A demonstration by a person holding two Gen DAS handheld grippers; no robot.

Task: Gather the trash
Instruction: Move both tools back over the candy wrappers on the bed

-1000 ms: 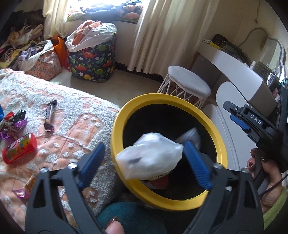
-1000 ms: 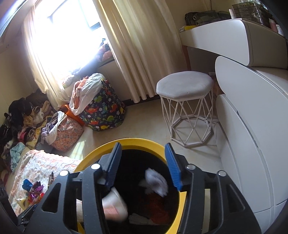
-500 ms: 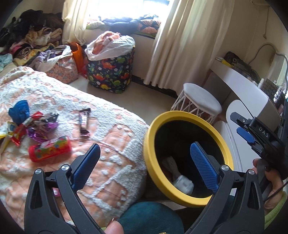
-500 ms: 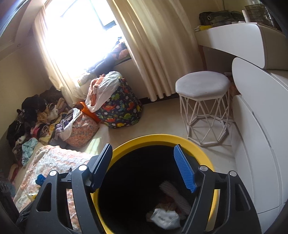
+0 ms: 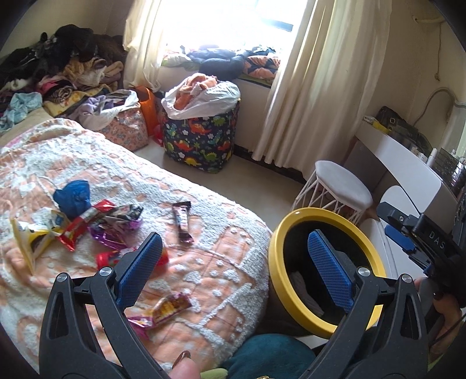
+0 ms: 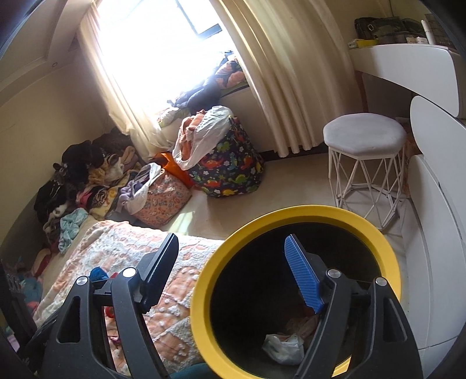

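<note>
Both tools, left tool and right tool, have swung from the yellow bin toward the bed, jaws apart and empty, the right's just opening; next, one should pinch one wrapper at its middle.

Daylight glared through a window hung with cream curtains. The walls were pale yellow, the floor light. A white stool stood beside a white dresser. A dinosaur-print hamper sat under the sill, with clothes heaped nearby. A peach-and-white blanket covered the bed.
</note>
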